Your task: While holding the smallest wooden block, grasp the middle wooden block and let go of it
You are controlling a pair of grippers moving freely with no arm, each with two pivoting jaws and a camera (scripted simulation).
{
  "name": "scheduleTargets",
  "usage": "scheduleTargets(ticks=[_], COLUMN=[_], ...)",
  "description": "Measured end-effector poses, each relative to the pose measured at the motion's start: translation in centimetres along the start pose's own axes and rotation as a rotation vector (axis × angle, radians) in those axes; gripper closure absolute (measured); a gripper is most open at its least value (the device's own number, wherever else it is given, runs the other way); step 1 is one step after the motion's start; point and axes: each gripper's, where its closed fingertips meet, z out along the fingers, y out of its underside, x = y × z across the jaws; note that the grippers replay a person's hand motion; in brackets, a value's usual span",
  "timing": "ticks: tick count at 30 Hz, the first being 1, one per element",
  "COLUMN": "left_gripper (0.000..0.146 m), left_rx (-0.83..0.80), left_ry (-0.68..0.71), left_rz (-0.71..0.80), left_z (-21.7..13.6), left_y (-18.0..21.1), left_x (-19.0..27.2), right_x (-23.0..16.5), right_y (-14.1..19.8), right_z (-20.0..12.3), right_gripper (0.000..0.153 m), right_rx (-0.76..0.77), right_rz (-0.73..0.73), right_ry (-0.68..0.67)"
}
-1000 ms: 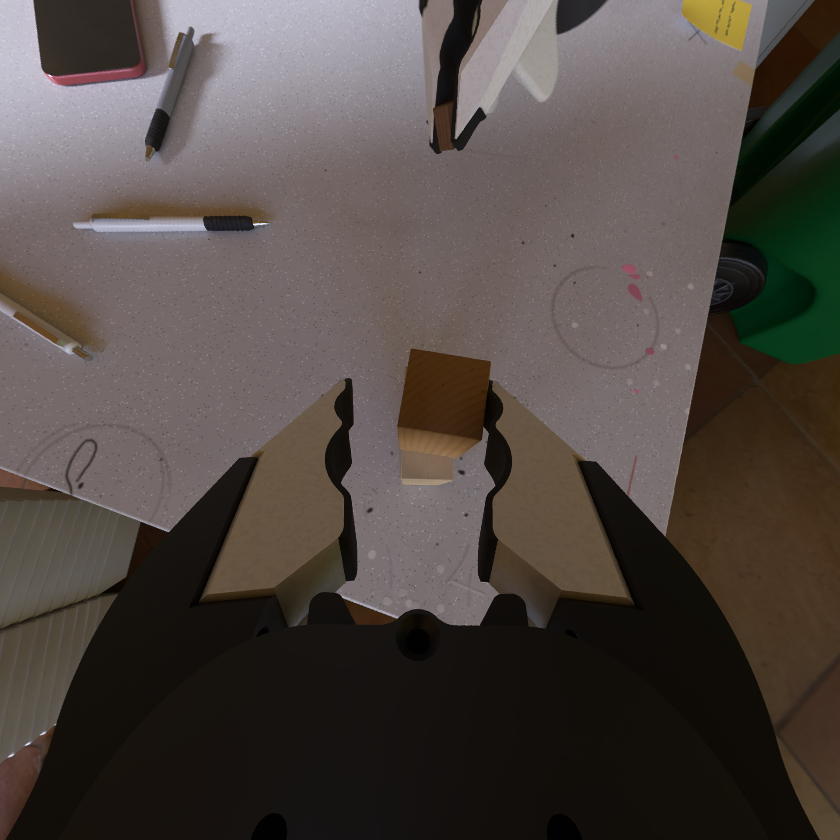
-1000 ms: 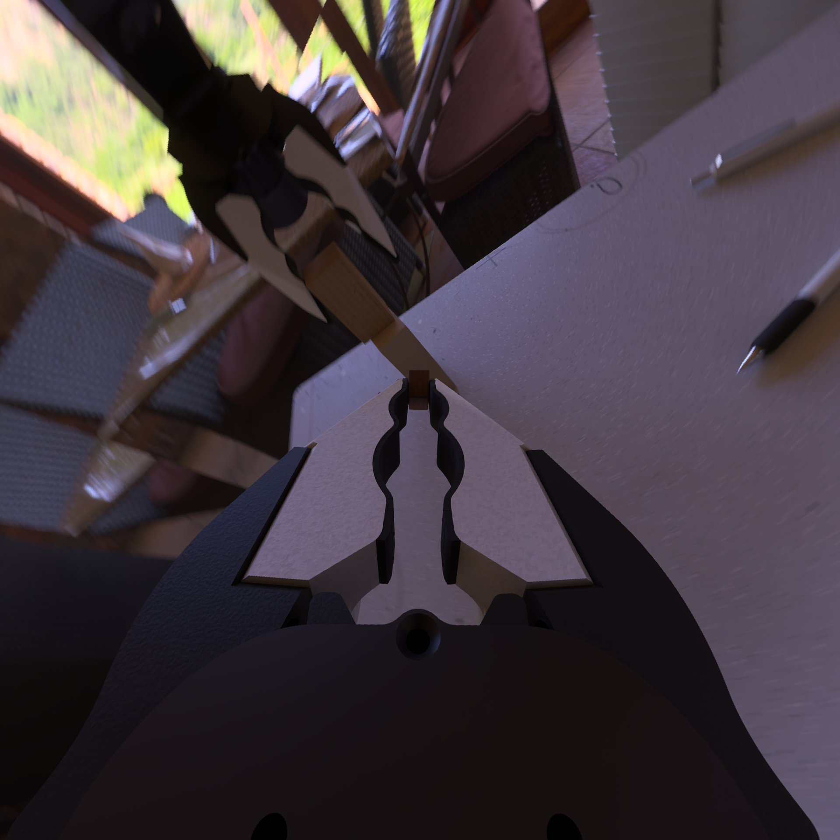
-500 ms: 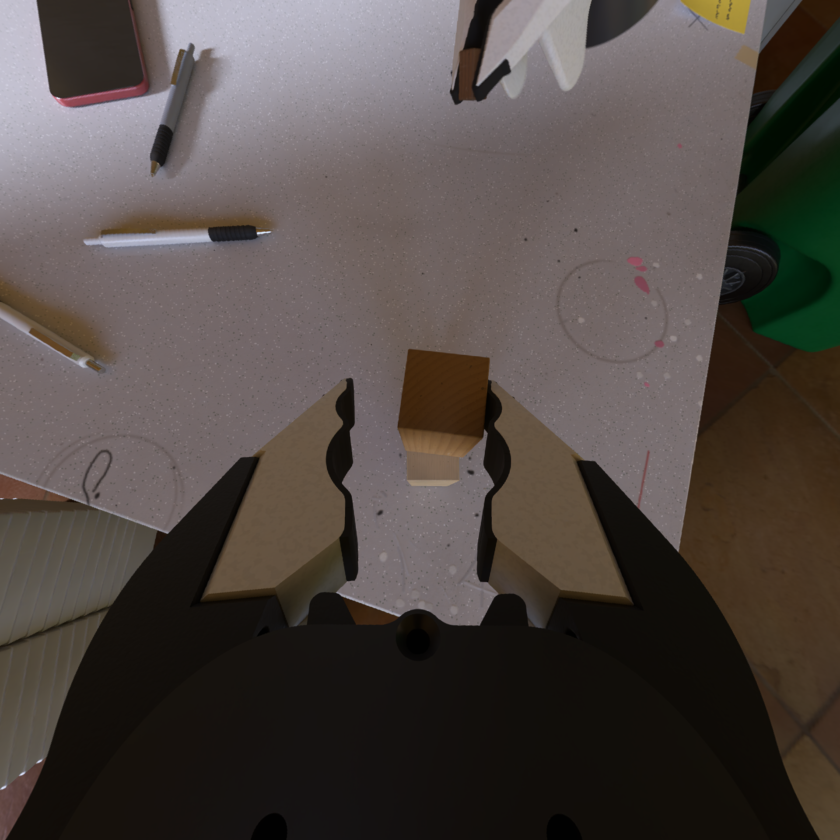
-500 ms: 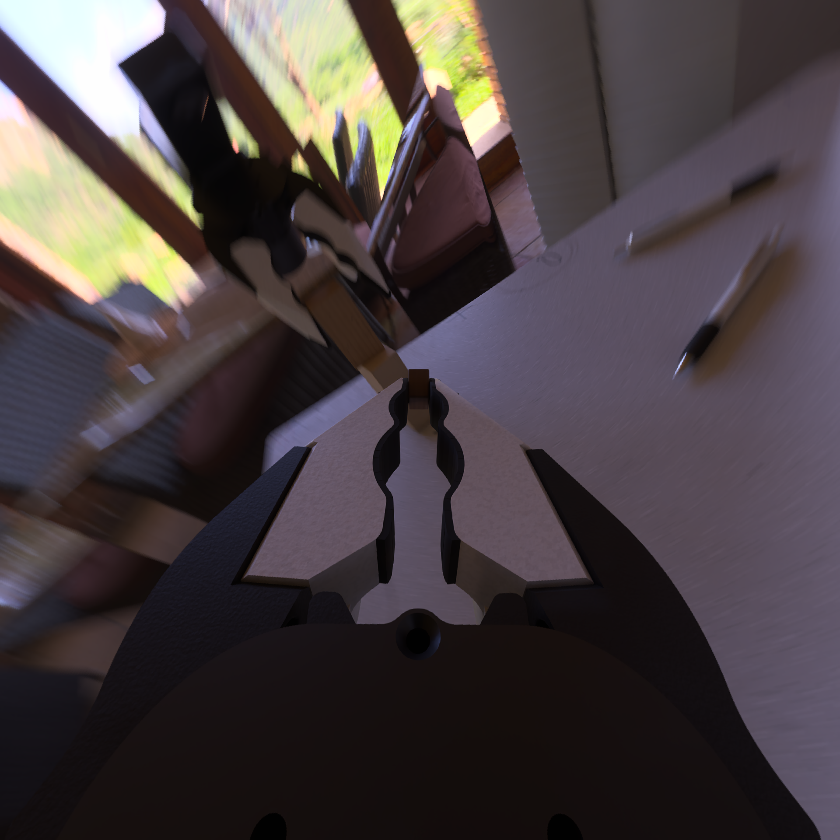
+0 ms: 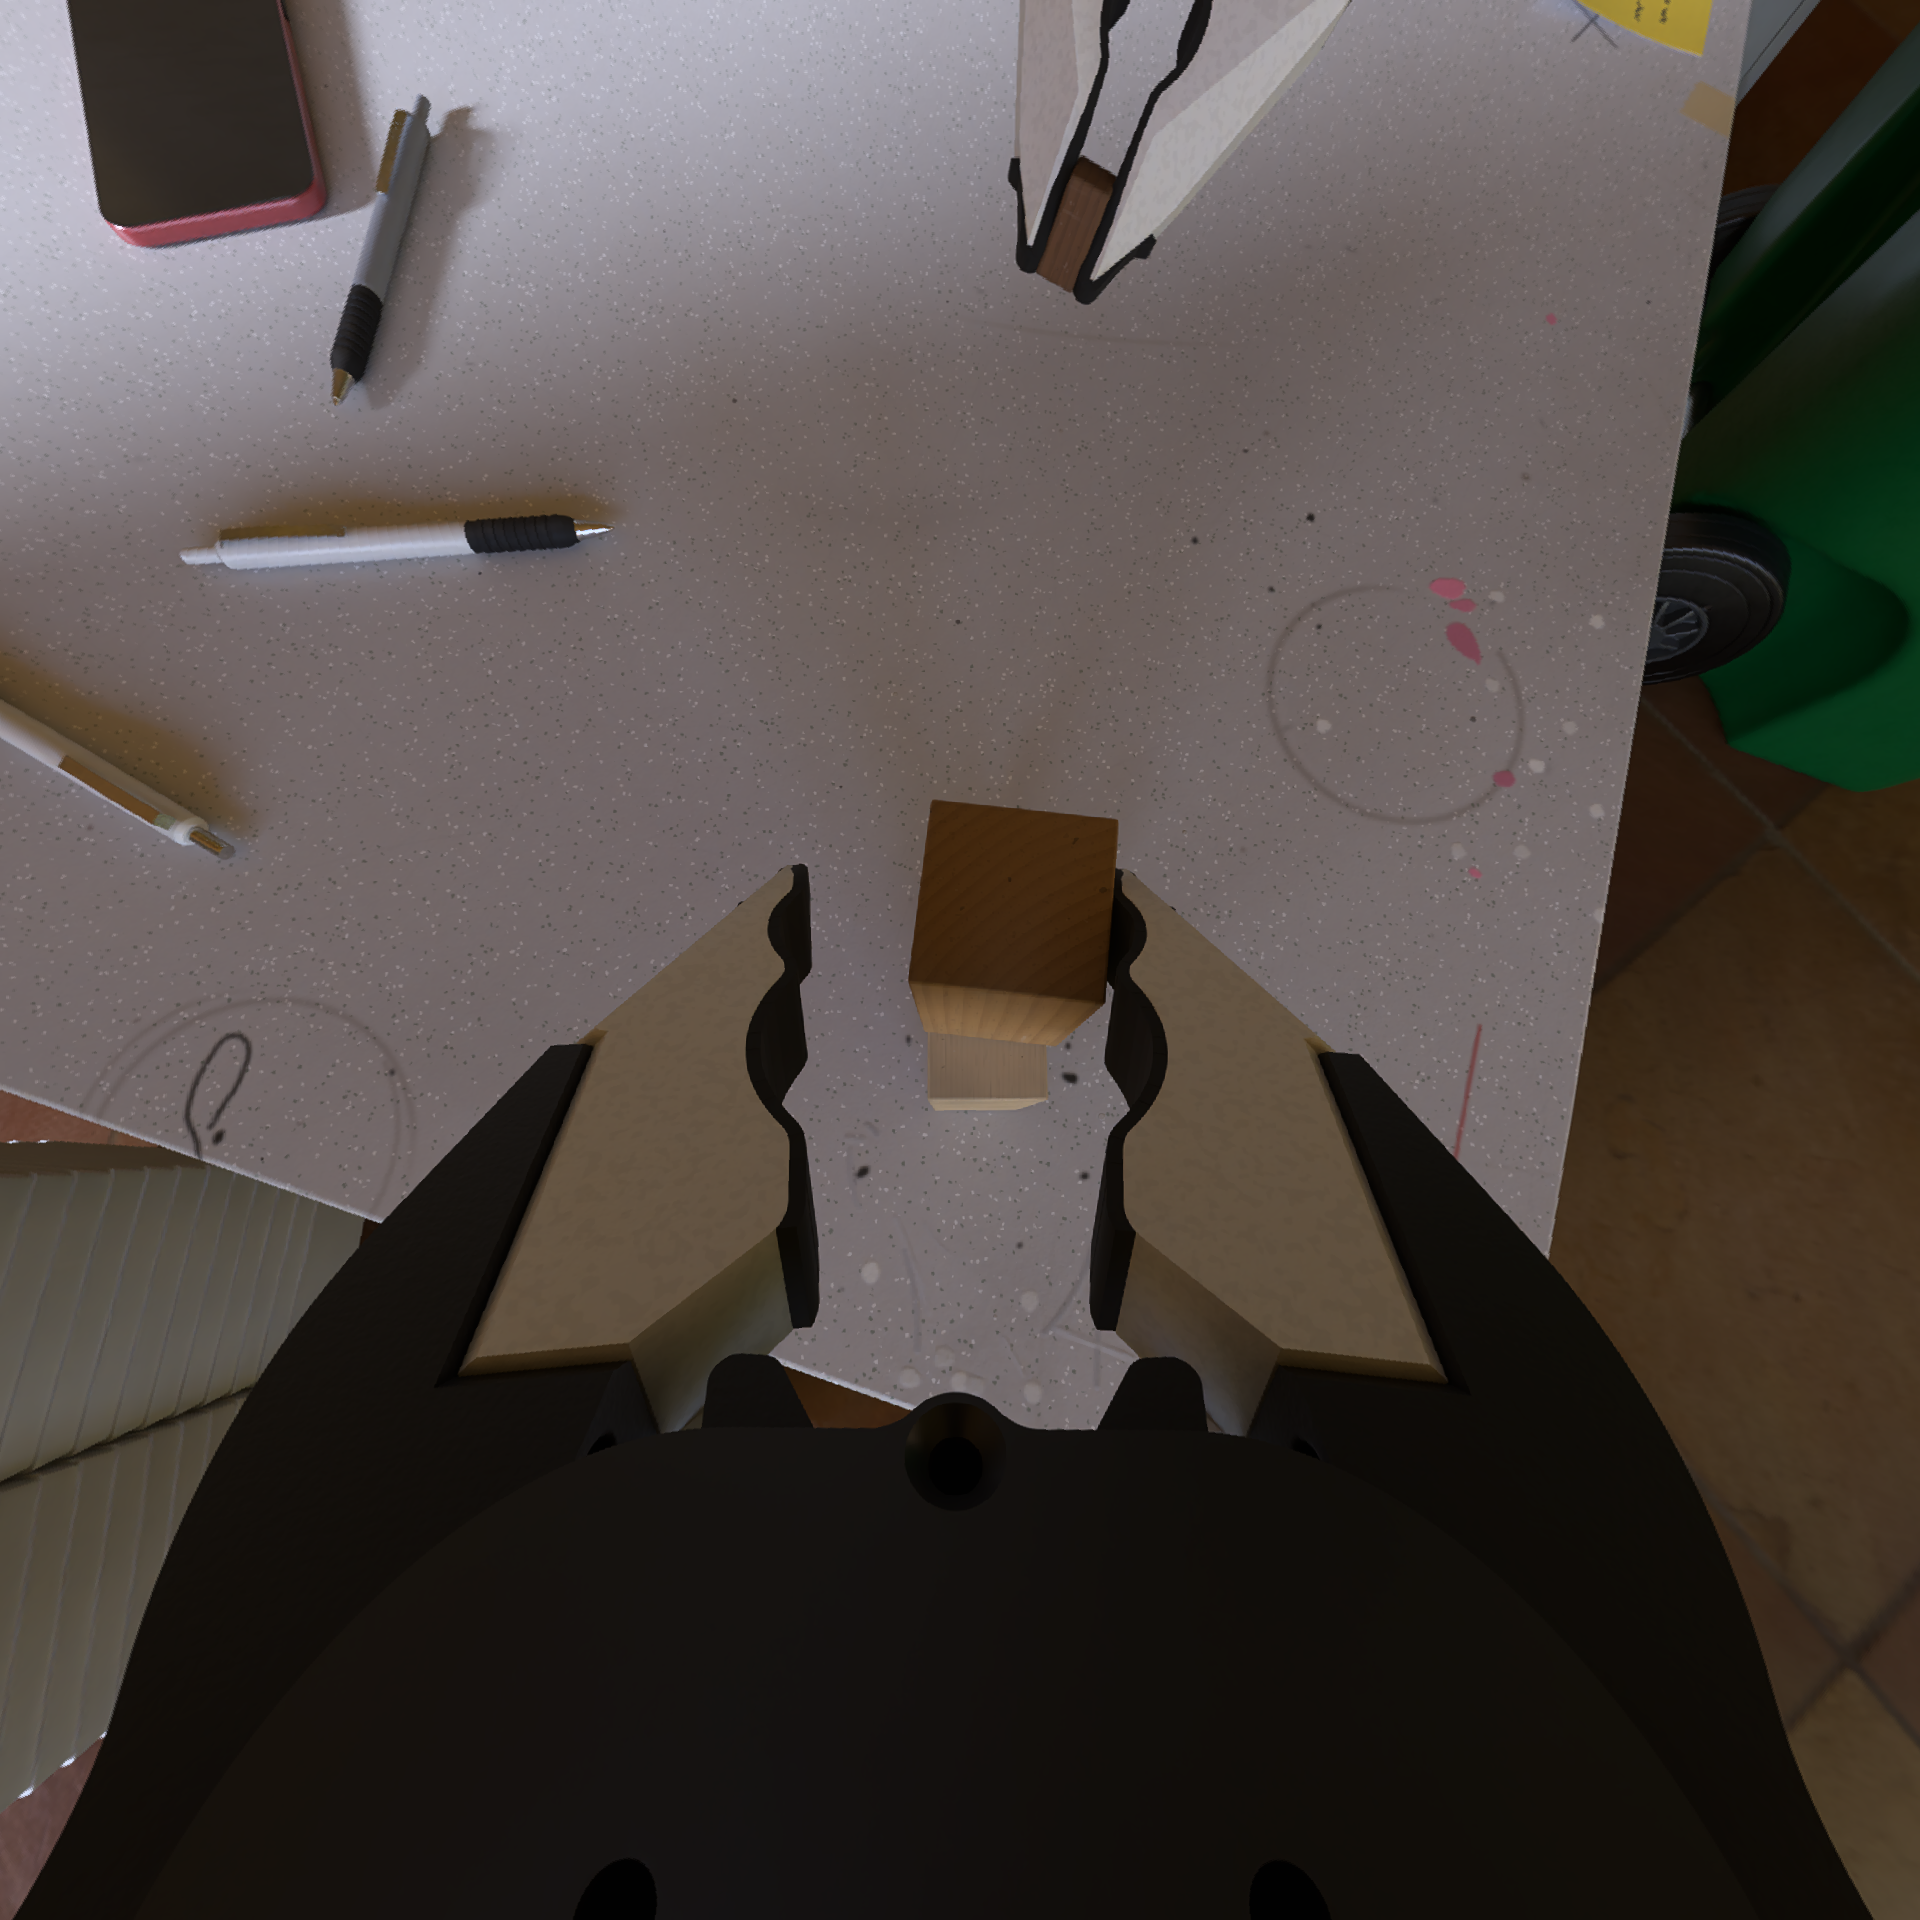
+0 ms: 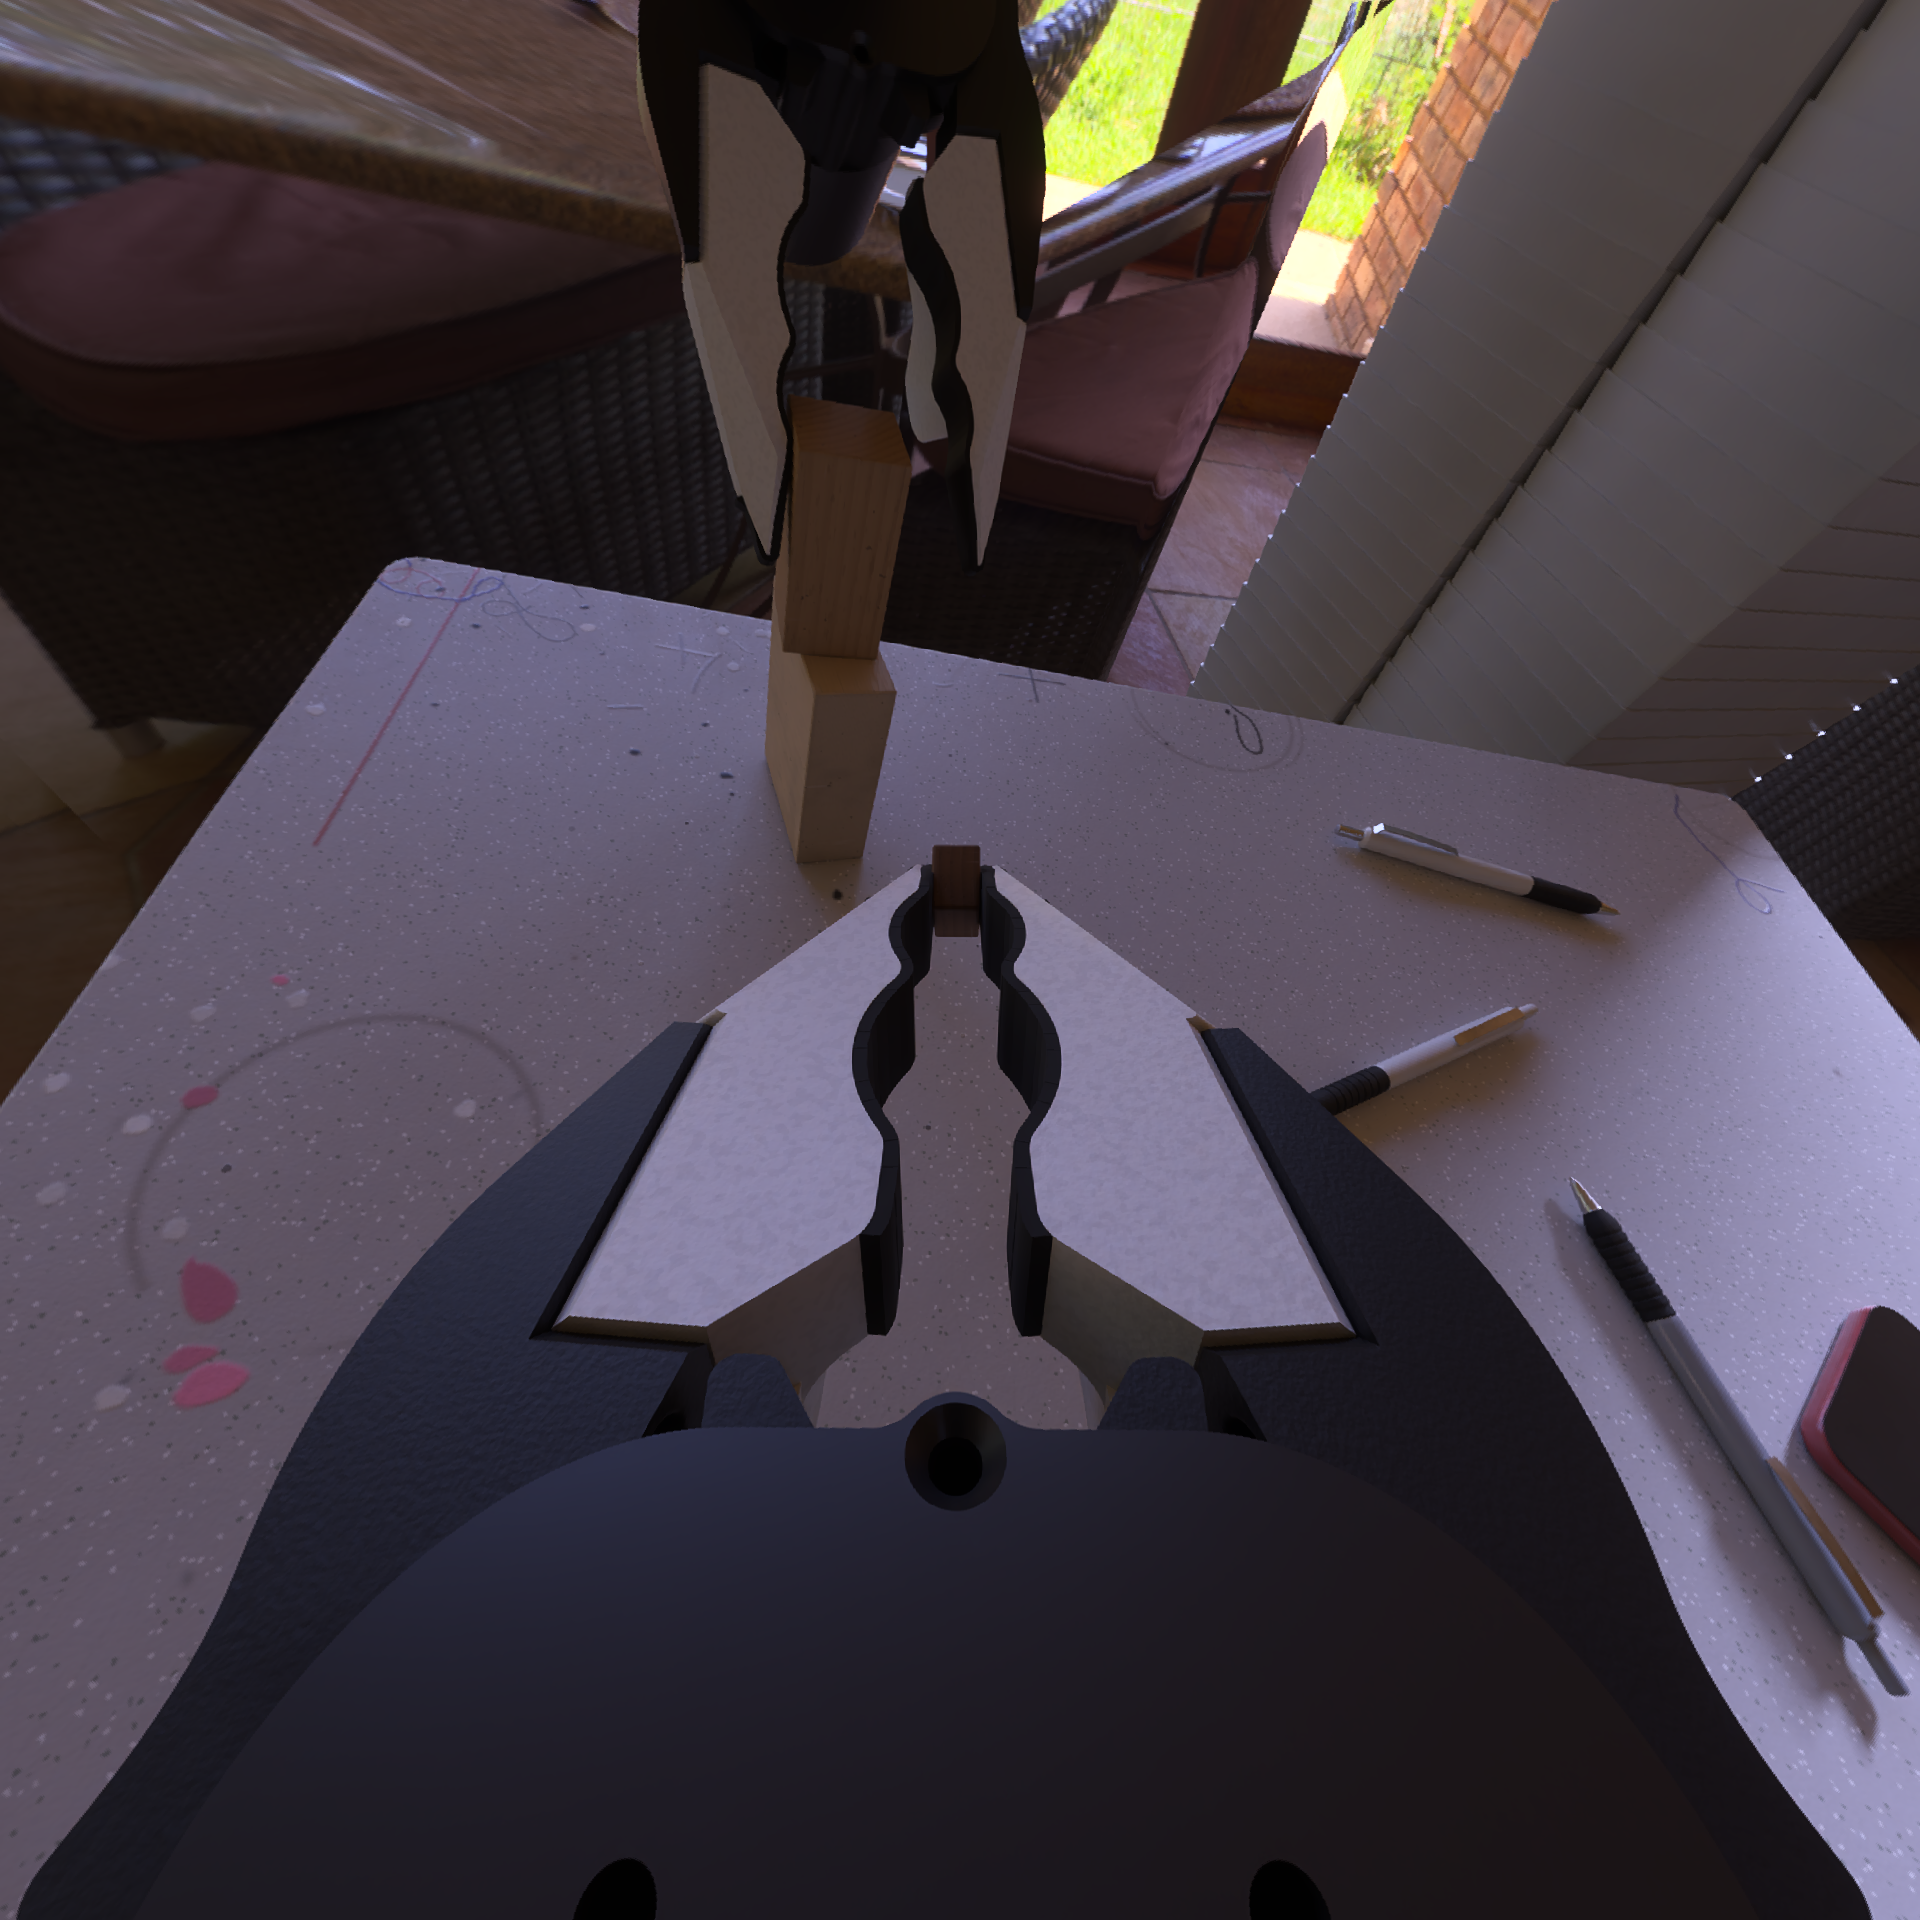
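A brown-topped wooden block [image 5: 1013, 914] stands on end on a paler wooden block [image 5: 985, 1075], which stands on the grey table [image 5: 935, 520]. My left gripper [image 5: 958, 878] is open around the upper block. Its right fingertip touches the block and a gap shows on the left side. From the right wrist view, the left gripper [image 6: 871, 556] hangs over the stack, with the upper block [image 6: 836, 530] slightly offset on the lower one [image 6: 826, 758]. My right gripper [image 6: 956, 873] is shut on the smallest block [image 6: 956, 894], just above the table. It also shows in the left wrist view [image 5: 1060, 275].
Three pens [image 5: 395, 542] [image 5: 379, 239] [image 5: 104, 779] and a red-cased phone [image 5: 197, 114] lie on the table's left part. A yellow note [image 5: 1652, 16] lies at the far right corner. A green wheeled bin [image 5: 1829, 582] stands beyond the right edge. White blinds [image 6: 1558, 416] and wicker chairs stand nearby.
The right gripper, still holding the small block, has swung round to face the stack and the table. The left gripper stays open around the upper block, which has not moved.
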Motion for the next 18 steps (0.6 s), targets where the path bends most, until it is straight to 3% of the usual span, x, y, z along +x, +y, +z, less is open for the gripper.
scheduleTargets(ticks=[18], left_gripper=[0.09], left_rx=[-0.004], left_ry=[-0.002], left_rz=[0.003], left_z=[0.03], left_y=[0.06], left_x=[0.1], right_x=[-0.35], right_y=[0.17], right_z=[0.69], right_gripper=[0.145], right_rx=[-0.007], right_rz=[-0.049], right_ry=[-0.013])
